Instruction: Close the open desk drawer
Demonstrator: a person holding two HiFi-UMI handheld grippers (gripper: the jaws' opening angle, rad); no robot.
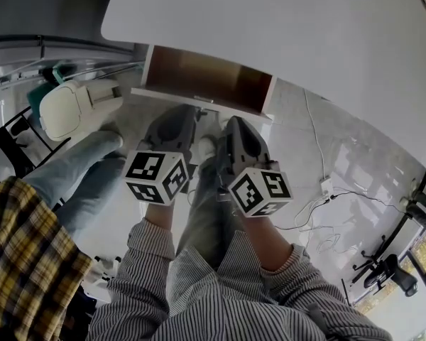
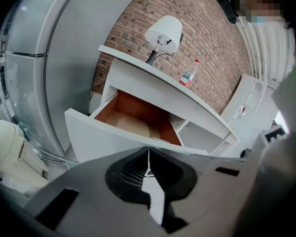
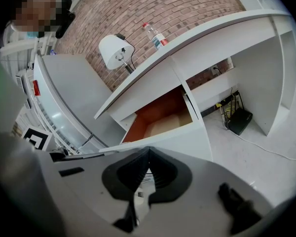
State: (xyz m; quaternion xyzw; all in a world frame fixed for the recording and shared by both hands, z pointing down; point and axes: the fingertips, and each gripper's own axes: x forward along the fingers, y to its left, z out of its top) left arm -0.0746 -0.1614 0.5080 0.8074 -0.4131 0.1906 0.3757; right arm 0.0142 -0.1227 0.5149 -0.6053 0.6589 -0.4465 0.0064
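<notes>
Desk [image 1: 270,41] fills the space ahead of both sets of fingertips, its white top curving at the edge over a brick wall [image 2: 207,33] behind. The drawer [image 1: 199,96] stands pulled well out from under that top, directly beyond the fingers. Its brown inner walls and pale bottom show in both gripper views. Its white front panel [image 2: 103,142] runs crosswise just past the tips, with its top edge nearest them. Whether either gripper touches the panel cannot be told.

To the right of the right gripper's fingers the desk's knee space opens onto bare floor. A black box [image 3: 239,120] and cables sit at the back of it.

The left gripper [image 1: 189,111] and right gripper [image 1: 229,123] sit side by side, close but apart, both pointing at the drawer front. In each gripper view the jaws are pressed together to a thin line with nothing between them.

Farther beyond the fingers, on the desk top, stand a white lamp [image 2: 164,32] and a small bottle [image 2: 189,74].
</notes>
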